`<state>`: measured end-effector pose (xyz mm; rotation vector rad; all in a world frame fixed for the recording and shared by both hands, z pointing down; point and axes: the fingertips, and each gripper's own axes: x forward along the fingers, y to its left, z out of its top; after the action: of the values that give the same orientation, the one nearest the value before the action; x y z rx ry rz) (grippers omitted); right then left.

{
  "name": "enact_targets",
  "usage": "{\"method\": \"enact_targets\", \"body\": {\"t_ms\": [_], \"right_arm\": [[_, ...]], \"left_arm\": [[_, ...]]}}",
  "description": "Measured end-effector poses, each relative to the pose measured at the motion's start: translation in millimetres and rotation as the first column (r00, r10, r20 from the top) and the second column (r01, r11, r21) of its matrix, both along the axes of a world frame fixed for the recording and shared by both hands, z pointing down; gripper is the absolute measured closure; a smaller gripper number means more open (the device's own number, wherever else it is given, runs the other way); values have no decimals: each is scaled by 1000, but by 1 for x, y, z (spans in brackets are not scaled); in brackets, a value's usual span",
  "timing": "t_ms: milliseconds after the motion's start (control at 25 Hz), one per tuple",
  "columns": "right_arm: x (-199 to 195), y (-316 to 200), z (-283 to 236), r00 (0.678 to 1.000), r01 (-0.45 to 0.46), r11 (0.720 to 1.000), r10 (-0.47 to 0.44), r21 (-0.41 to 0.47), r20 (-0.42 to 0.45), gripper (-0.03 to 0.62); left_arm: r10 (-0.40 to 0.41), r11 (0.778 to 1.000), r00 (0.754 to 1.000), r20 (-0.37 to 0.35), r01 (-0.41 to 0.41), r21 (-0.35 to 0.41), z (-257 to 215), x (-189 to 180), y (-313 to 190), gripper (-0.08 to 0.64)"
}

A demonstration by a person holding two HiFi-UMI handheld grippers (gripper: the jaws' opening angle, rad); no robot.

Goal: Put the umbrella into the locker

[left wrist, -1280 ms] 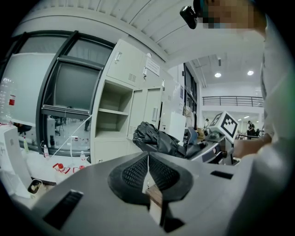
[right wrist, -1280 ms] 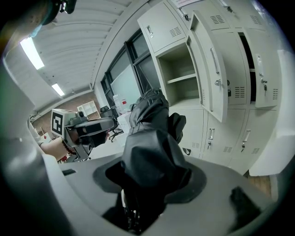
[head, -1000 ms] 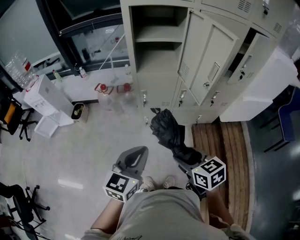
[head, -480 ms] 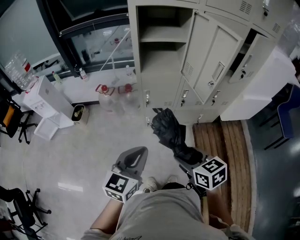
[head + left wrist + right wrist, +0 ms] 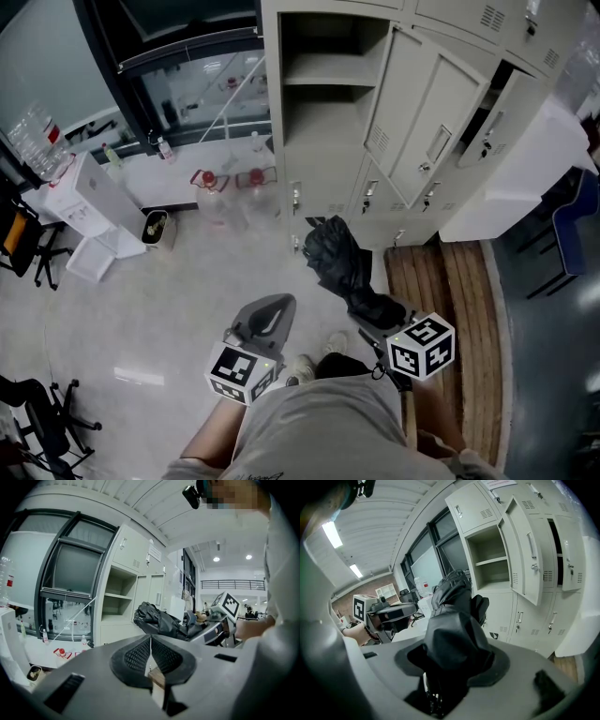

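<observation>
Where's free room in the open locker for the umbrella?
Both bays of the open locker look bare: above the shelf and below it, beside the swung door. Crowded: floor to its left, with bottles and a bin.

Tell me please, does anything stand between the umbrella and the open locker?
Nothing visible does. The right gripper holds the umbrella in front of the open locker, its door swung aside to the right; only bare floor lies between.
</observation>
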<state>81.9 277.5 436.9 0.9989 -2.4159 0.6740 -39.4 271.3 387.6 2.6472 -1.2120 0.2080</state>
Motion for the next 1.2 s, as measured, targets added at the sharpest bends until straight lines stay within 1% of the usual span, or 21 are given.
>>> {"method": "enact_targets", "body": {"t_ms": [440, 800, 1200], "right_arm": [[-9, -14, 2, 1000, 6, 1000, -6, 9, -2, 361], [-7, -38, 6, 1000, -14, 1000, 14, 8, 17, 362], [-10, -76, 12, 1000, -15, 1000, 15, -2, 23, 362]], "left_arm": [[-1, 1000, 1000, 1, 1, 7, 2, -9, -12, 540], [21, 1000, 1000, 15, -21, 11, 4, -4, -38, 540], [16, 1000, 1000, 20, -15, -4, 12, -8, -73, 540]]}}
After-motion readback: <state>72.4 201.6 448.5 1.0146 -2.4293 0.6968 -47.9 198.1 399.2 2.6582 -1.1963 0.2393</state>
